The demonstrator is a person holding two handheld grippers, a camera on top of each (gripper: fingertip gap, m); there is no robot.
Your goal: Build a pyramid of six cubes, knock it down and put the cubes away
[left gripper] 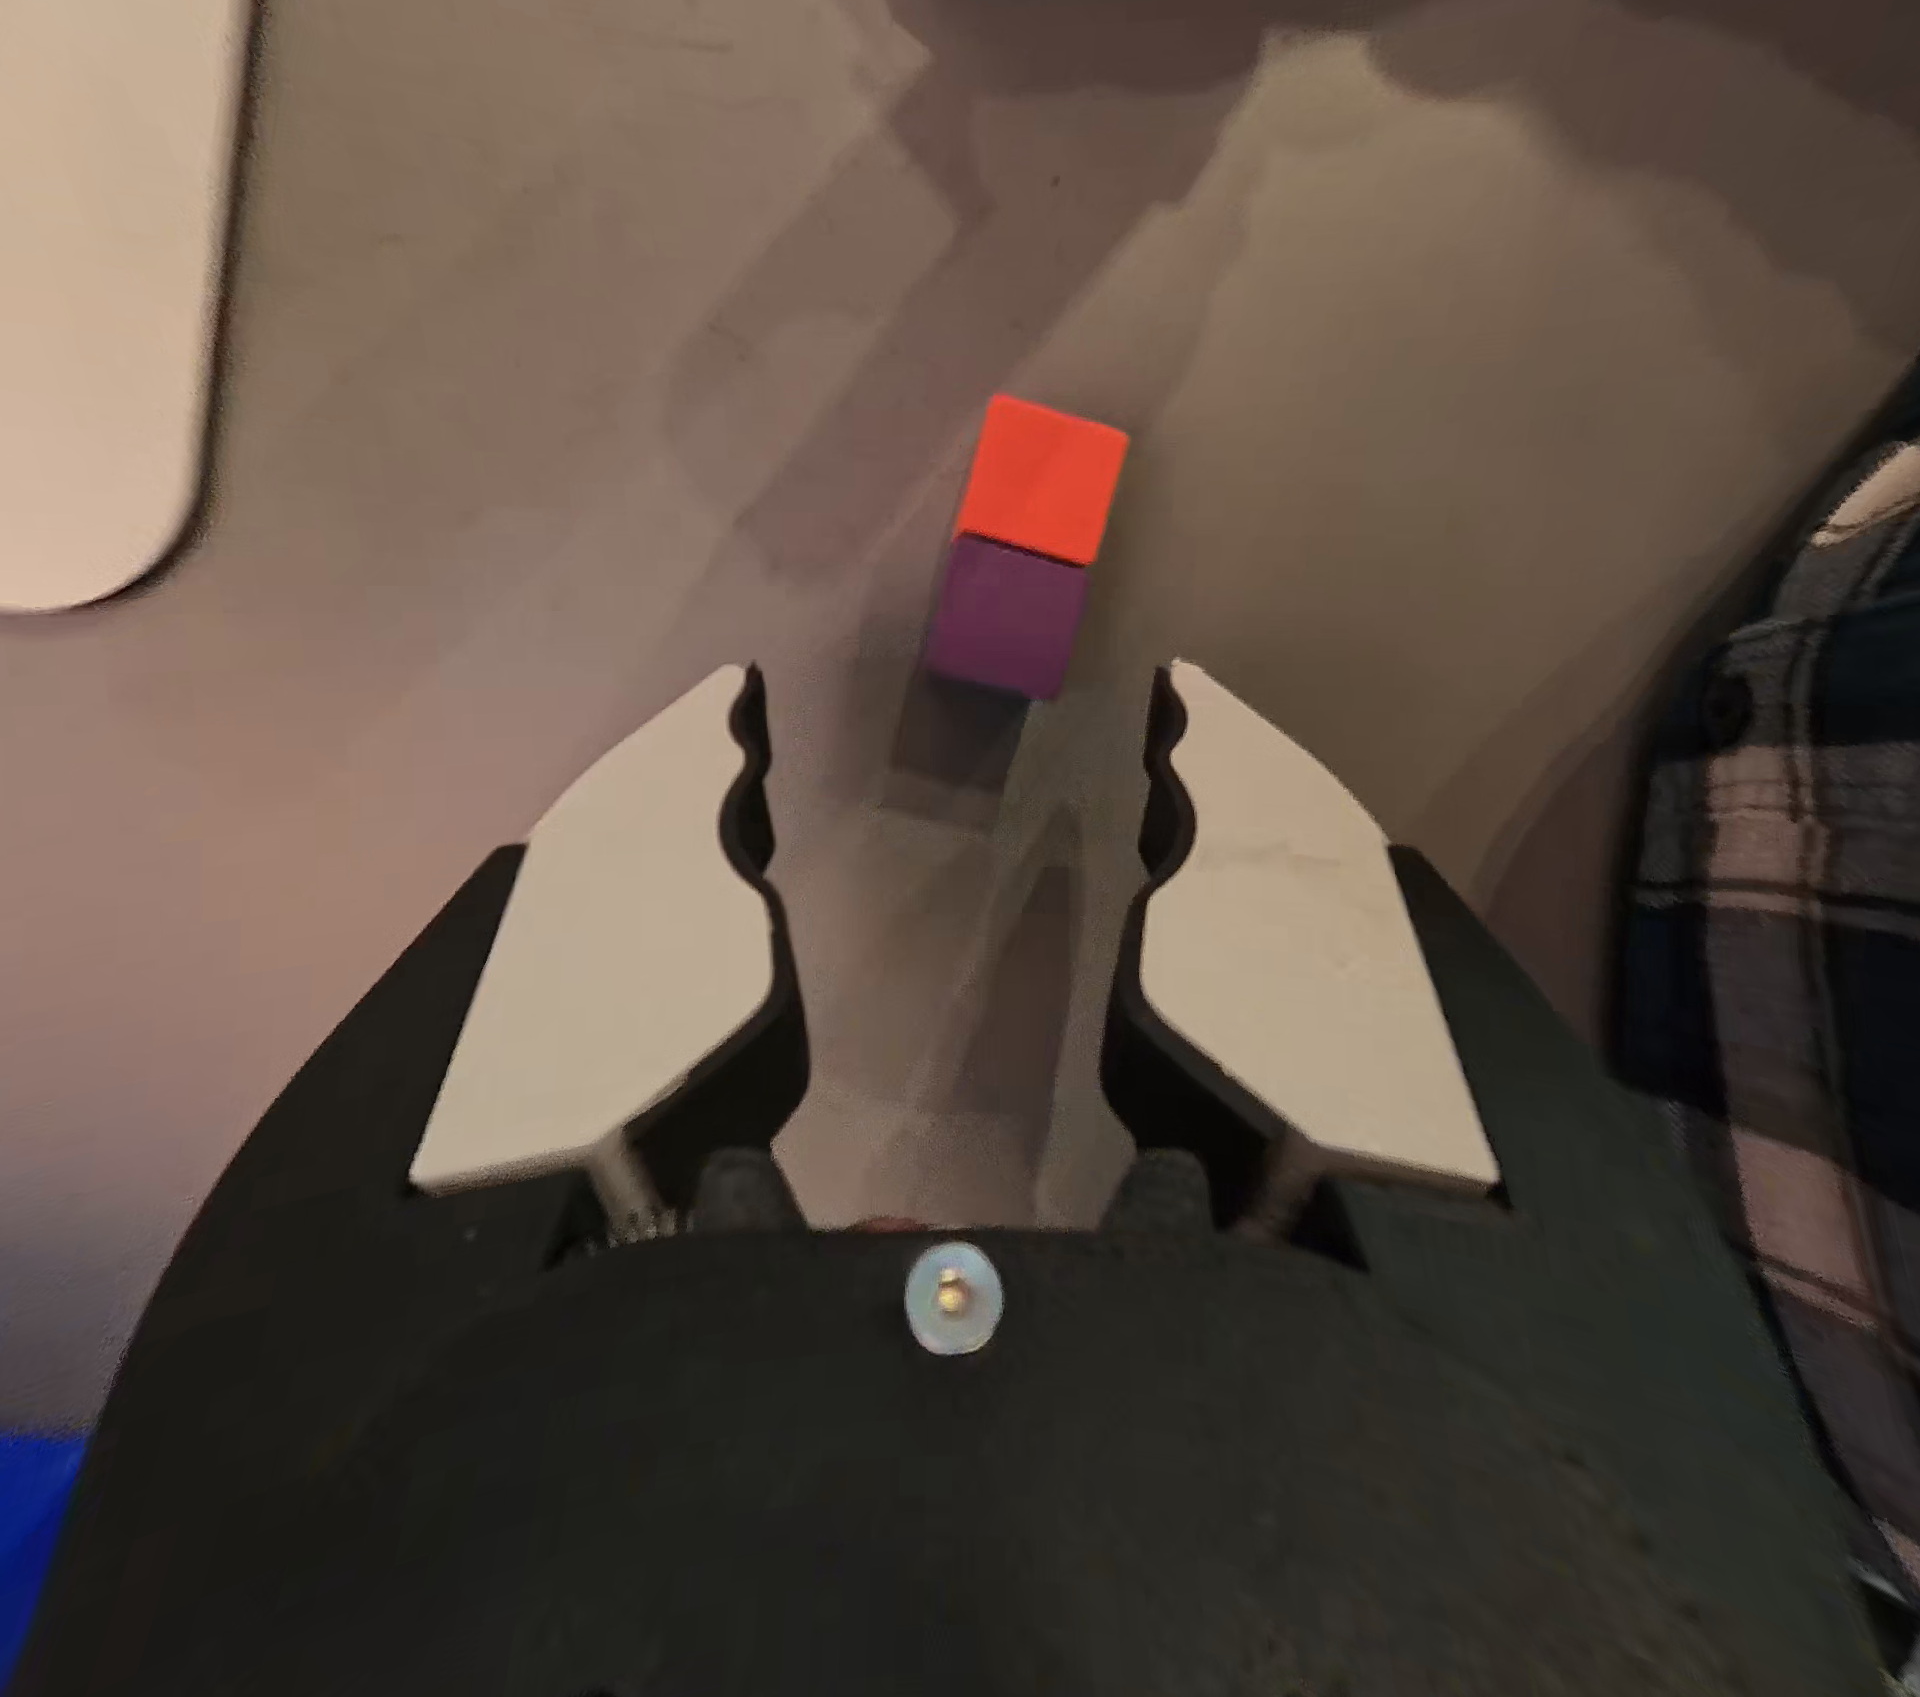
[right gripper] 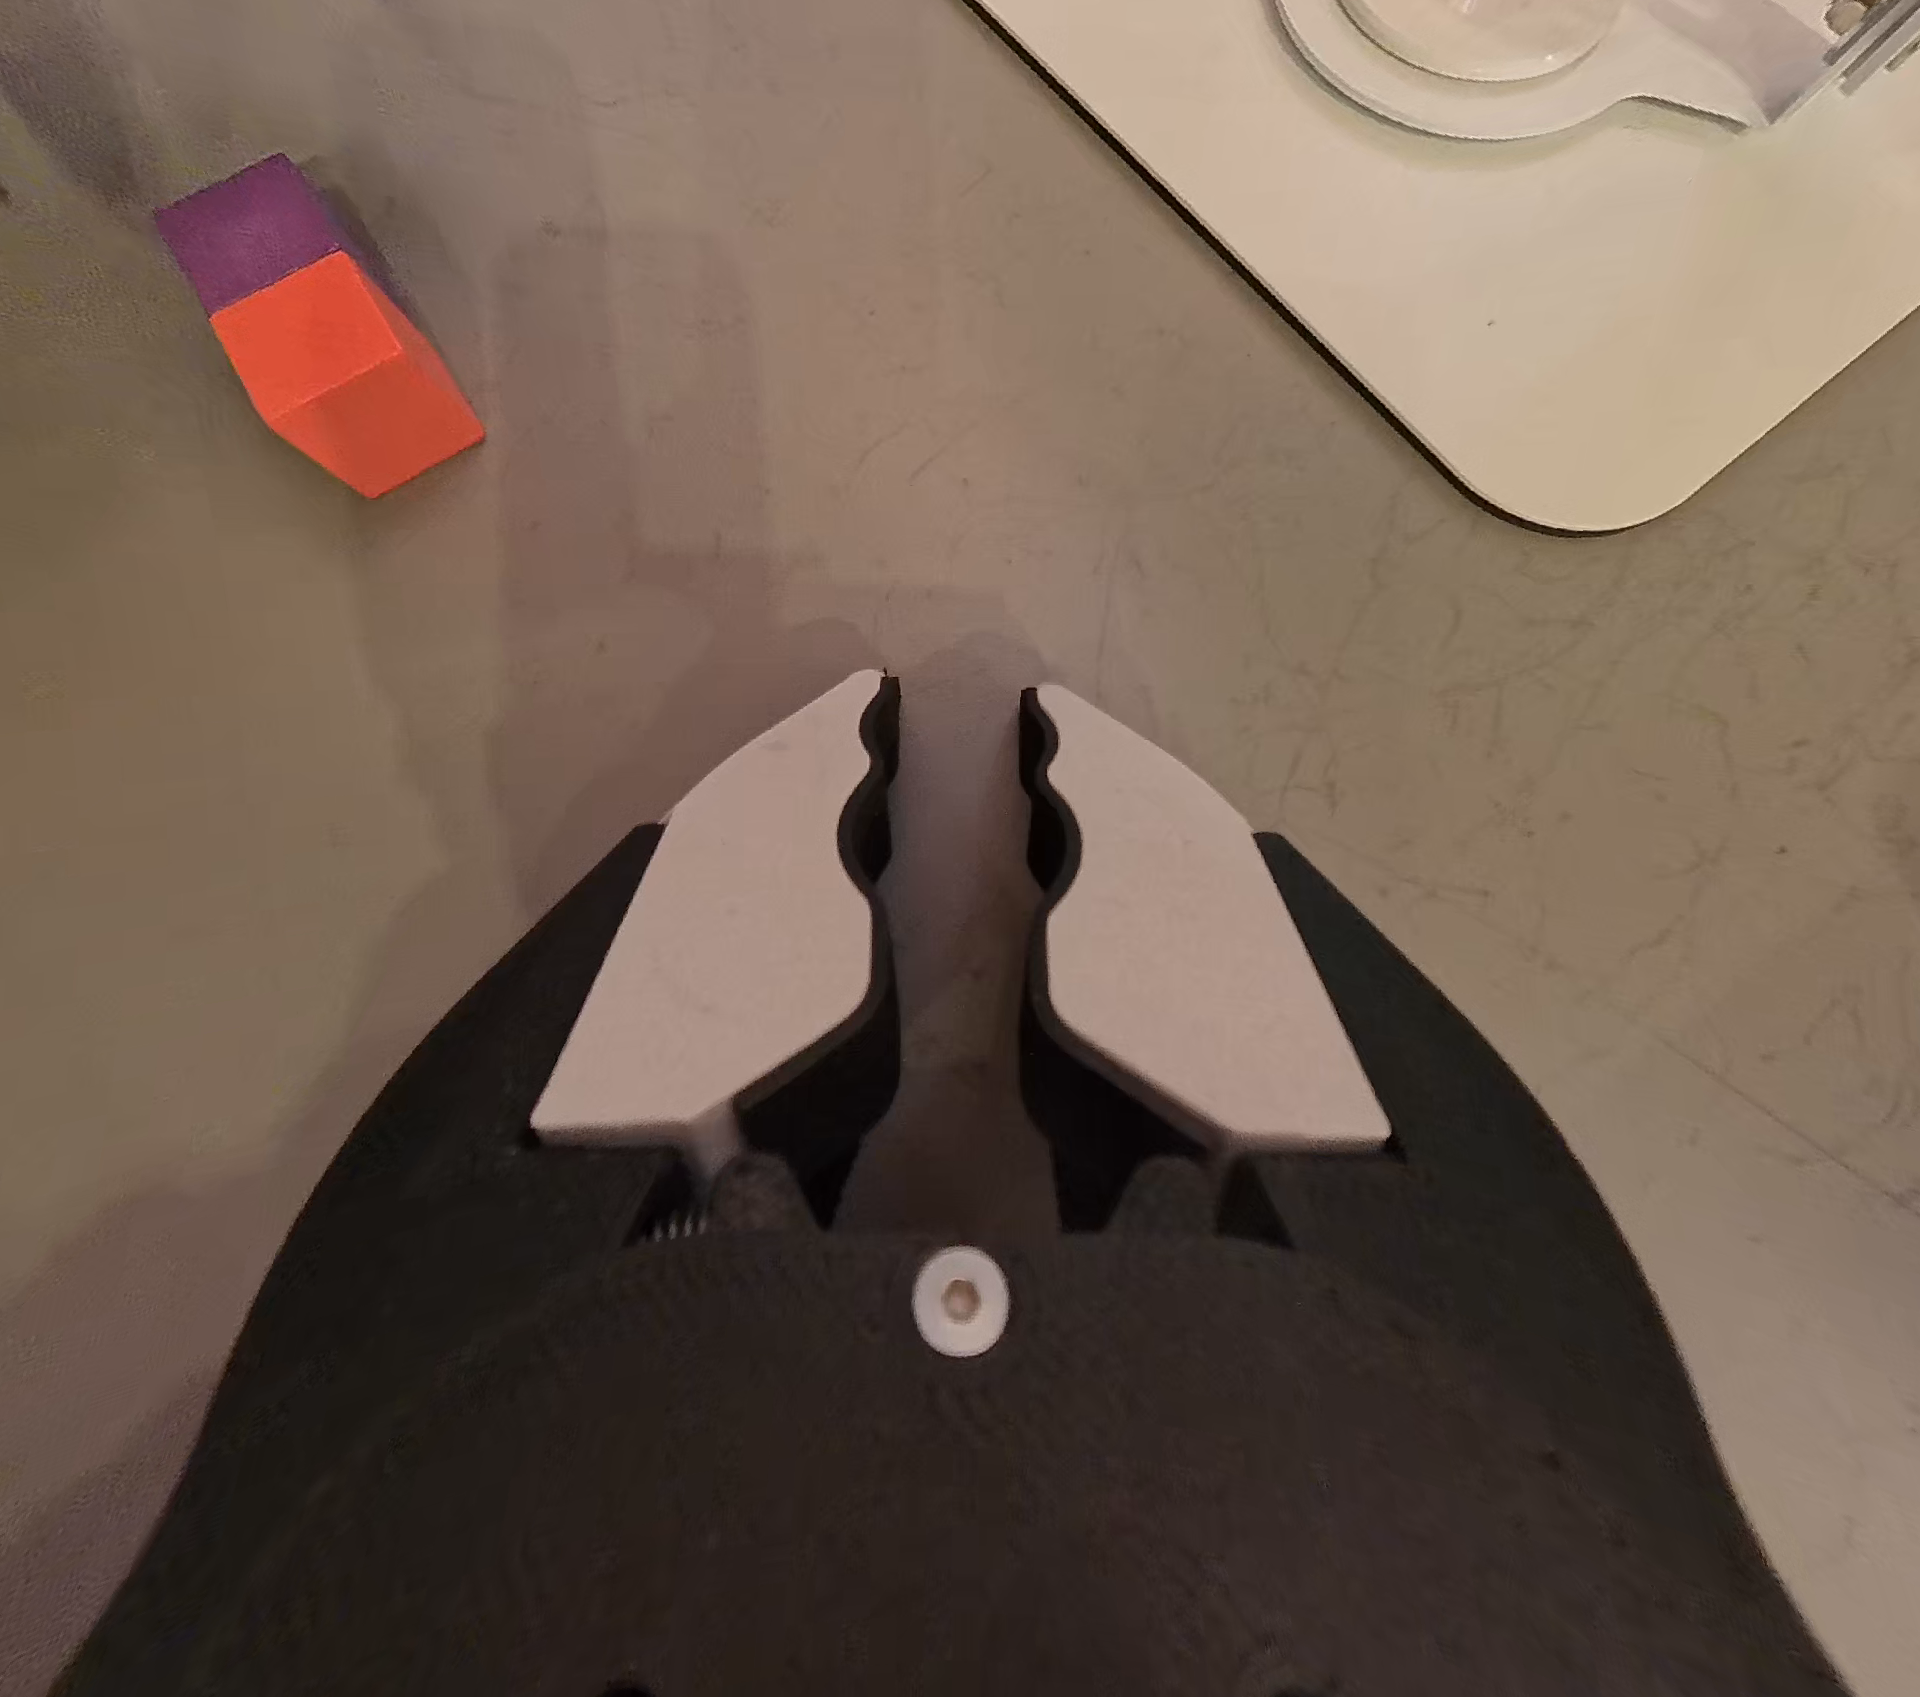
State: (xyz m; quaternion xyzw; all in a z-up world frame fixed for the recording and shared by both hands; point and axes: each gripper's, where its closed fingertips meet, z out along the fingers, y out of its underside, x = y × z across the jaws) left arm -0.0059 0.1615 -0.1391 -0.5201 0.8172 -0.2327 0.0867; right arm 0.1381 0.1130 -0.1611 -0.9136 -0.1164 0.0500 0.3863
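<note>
Only two cubes show, orange point(left gripper: 1042, 478) touching purple point(left gripper: 1006, 617). They lie just beyond the left claw point(left gripper: 961, 681), spread wide and bare. The right claw point(right gripper: 960, 691), narrowly parted, grips nothing.

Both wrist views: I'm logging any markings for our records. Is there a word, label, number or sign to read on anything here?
None. The orange cube, the purple cube, the white board, both tongs and the grey table show no writing, number or sign in either view.
</note>
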